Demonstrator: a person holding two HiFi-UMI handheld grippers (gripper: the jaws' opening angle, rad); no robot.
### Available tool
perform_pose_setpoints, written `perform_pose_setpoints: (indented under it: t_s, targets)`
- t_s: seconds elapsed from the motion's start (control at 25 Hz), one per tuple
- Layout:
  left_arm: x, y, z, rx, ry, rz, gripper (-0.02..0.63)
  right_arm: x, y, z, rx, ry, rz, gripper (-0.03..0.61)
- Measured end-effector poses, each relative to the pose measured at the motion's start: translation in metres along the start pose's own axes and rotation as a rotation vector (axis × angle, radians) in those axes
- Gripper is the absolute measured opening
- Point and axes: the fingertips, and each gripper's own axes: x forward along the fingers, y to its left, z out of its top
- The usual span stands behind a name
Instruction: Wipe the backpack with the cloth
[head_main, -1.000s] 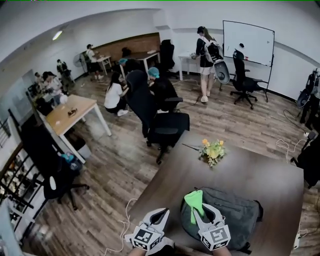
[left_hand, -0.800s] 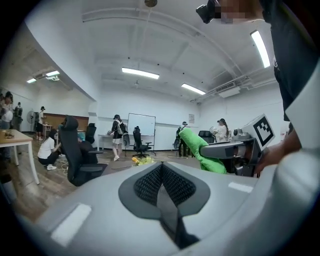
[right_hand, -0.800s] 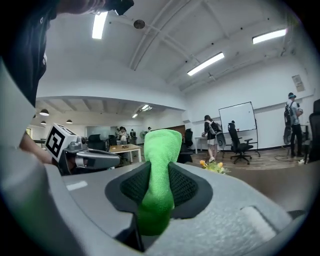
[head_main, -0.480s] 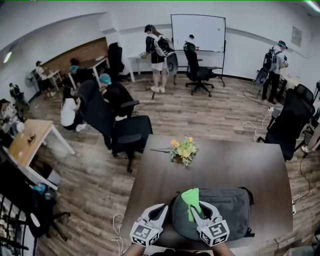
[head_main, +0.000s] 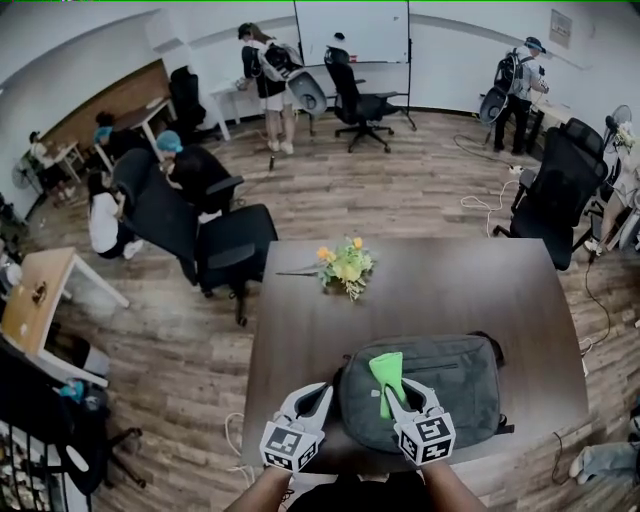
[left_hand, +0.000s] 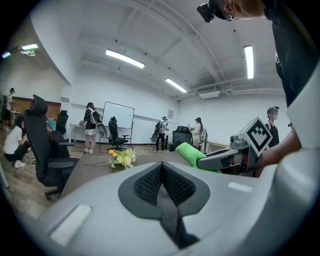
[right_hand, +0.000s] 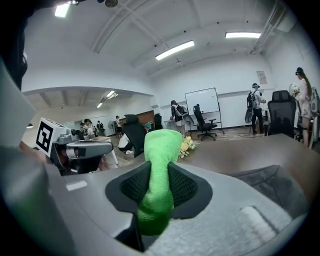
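Since a second ago the head camera has swung round, so the table (head_main: 300, 330) now sits squarer in the head view and the whole backpack (head_main: 450, 390) shows. Both grippers keep their places at the near edge.

Nearest the person, the left gripper (head_main: 319, 392) hangs over the table's near edge, just beside the backpack's left end. In its own view its jaws stand pressed together with nothing between them. The right gripper (head_main: 392, 396) is over the near left part of the backpack. Its jaws are closed on the green cloth (head_main: 386, 368), which is bunched into a roll. The roll stands up past the jaw tips, and its lower end pokes out behind them (right_hand: 159, 150).

The grey backpack lies flat on the dark brown table, long side towards the person. Further along the table, well apart from the bag, lies a small bunch of yellow flowers (head_main: 346, 266).

Beyond the table, black office chairs (head_main: 230, 250) stand on the wood floor. Several people sit or stand about the room, and a whiteboard (head_main: 350, 30) stands against the far wall.
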Motion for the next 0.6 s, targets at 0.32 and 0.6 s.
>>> perform_pose_setpoints:
  t_s: [0.32,0.6]
  targets:
    - [0.005,0.005,-0.014,-0.039,0.021,0.030,0.018,0.034,-0.013,-0.024,-0.019,0.085,-0.055,0.106]
    - [0.003,0.021,-0.024,-0.039,0.049,0.083,0.018,0.073,-0.015,-0.044,-0.038,0.161,-0.052,0.106]
